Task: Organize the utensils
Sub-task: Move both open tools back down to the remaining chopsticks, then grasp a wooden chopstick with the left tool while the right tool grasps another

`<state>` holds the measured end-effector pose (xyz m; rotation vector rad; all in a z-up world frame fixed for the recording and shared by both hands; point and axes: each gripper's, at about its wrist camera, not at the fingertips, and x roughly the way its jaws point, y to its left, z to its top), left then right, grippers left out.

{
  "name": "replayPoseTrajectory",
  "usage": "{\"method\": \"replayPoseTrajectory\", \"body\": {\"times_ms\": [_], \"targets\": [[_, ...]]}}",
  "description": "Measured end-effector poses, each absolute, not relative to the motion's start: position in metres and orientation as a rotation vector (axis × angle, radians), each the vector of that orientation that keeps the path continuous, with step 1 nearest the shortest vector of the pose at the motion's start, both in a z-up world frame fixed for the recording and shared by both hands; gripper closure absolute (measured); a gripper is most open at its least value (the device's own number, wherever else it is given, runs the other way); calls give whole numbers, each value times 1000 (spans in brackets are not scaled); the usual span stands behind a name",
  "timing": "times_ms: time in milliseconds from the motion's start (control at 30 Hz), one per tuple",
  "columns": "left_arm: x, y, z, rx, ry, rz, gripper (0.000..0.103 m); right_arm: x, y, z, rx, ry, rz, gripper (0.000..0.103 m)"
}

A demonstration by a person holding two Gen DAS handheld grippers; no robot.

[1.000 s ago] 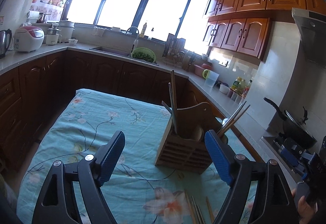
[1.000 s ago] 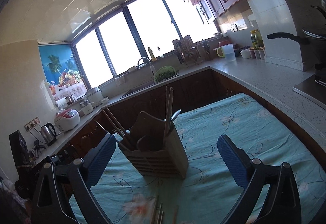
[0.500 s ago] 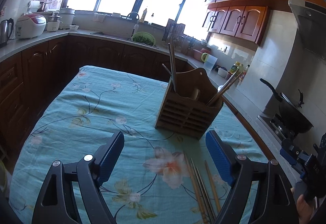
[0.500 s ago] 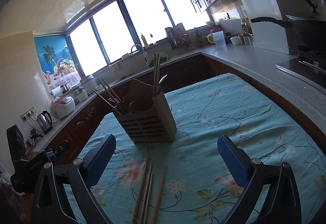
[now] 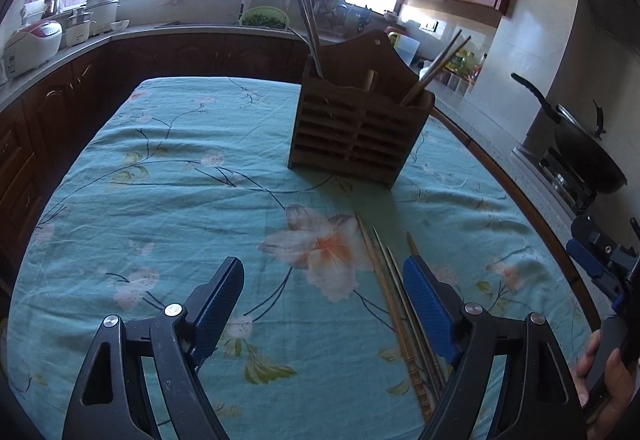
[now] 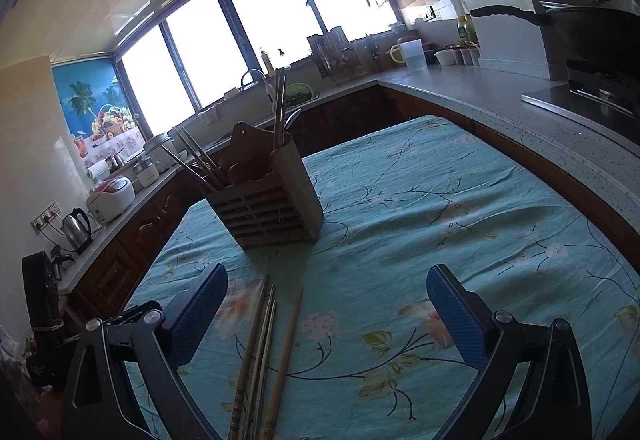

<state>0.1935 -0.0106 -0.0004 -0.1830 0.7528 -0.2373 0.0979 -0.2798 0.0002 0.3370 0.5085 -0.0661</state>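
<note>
Left wrist view: left gripper spread wide, empty. Wooden utensil holder stands upright on the floral tablecloth; loose chopsticks lie in front of the holder.

Right wrist view: right gripper spread wide, empty. Chopsticks lie near the holder, apart from it.

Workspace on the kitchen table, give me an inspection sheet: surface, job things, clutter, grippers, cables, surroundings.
Surface: table under a teal floral tablecloth, slightly wrinkled.
Job's things: wooden utensil holder upright, chopsticks already standing in it; loose chopsticks lying flat in front of it.
Clutter: nothing seen on the cloth.
Grippers: left gripper and right gripper both have jaws apart, holding nothing.
Cables: nothing seen on the table.
Surroundings: wok on the stove, rice cooker, kettle, sink by the windows.
</note>
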Motion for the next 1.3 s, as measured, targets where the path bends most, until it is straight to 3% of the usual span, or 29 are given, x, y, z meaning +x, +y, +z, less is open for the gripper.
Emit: {"method": "replayPoseTrajectory", "body": {"times_ms": [100,300,433,567,700,1000,1300], "targets": [[210,-32,-6,-128,803,-258,24,98,-285,-1,350,512,-73,2],[247,-65,-27,-63,897,-274,46,96,-291,-6,365,522,-87,4],[258,-79,-41,-19,938,-283,58,99,-293,-8,366,534,-88,12],[254,-84,-45,37,900,-298,61,108,-292,-16,368,572,-77,26],[237,-69,-46,83,886,-333,71,118,-285,-25,363,612,-49,31],[209,-16,-34,63,899,-336,78,144,-256,-44,302,706,21,33],[254,-9,-38,-123,1004,-273,74,191,-227,-78,179,863,35,62]]}}
